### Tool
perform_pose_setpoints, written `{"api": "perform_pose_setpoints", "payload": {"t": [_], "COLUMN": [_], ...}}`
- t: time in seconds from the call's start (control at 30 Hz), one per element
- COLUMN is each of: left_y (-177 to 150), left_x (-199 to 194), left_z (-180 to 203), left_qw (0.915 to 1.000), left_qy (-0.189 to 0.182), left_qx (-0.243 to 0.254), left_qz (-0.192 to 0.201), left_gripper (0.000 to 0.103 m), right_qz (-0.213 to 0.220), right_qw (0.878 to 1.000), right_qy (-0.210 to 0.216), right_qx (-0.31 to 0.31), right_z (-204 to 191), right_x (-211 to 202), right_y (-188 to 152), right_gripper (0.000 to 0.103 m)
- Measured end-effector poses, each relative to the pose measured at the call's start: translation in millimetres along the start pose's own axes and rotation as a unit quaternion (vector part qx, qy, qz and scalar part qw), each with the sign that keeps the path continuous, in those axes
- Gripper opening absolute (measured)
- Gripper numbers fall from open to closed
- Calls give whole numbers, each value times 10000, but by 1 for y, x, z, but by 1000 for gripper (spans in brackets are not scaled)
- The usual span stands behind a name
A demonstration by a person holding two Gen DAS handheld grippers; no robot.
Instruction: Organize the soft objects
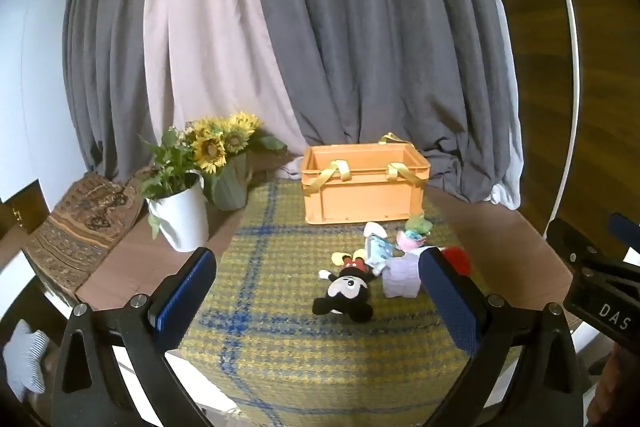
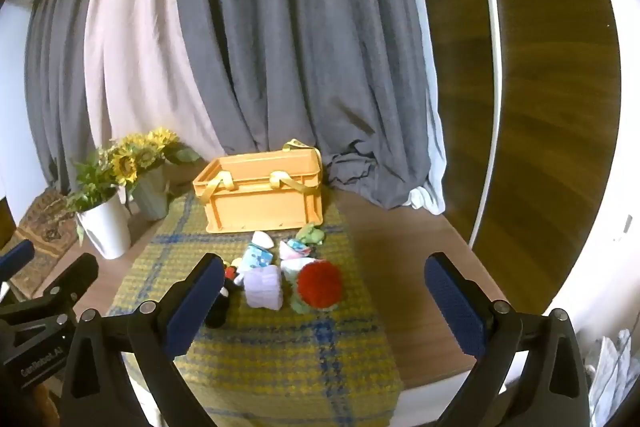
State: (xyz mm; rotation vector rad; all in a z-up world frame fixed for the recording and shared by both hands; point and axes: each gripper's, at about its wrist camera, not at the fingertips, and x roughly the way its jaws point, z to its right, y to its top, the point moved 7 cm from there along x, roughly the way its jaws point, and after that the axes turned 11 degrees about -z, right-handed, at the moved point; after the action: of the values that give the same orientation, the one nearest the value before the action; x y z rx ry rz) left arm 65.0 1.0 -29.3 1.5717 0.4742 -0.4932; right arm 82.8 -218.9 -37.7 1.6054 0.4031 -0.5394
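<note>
Starting to sort soft toys, nothing picked yet.
Left claw [image 1: 316, 291] and right claw [image 2: 324, 291] are both spread, empty; next, probably lower onto mouse plush [image 1: 346, 293] before orange crate [image 1: 362, 183].

The left gripper [image 1: 316, 291] is a black frame of two triangular arms with cut-out slots and round silver screws at the pivots. Its fingers [image 1: 184, 293] carry flat, dark blue textured pads. The right gripper [image 2: 324, 291] is built alike: black arms, silver screws, blue-padded fingers [image 2: 454, 301]. Seen from the left wrist at three o'clock, its black body bears white letters "DAS".
</note>
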Motion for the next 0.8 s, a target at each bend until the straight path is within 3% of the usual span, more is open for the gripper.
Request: {"api": "perform_pose_setpoints", "payload": {"t": [0.07, 0.1, 0.27, 0.8], "left_y": [0, 0, 4, 20], "left_x": [2, -1, -1, -20], "left_z": [-2, 0, 4, -1], "left_qw": [10000, 9998, 9995, 9995], "left_qy": [-71, 184, 241, 97], "left_qx": [-12, 38, -37, -119], "left_qz": [-24, 54, 184, 288], "left_gripper": [103, 103, 103, 103], "right_qz": [-10, 6, -3, 159], "right_qw": [10000, 10000, 10000, 9998], "right_qy": [45, 32, 7, -41], "right_qx": [-3, 29, 21, 67], "right_z": [-1, 0, 6, 7], "right_x": [0, 0, 0, -10], "right_y": [-1, -1, 0, 7], "right_gripper": [102, 102, 102, 102]}}
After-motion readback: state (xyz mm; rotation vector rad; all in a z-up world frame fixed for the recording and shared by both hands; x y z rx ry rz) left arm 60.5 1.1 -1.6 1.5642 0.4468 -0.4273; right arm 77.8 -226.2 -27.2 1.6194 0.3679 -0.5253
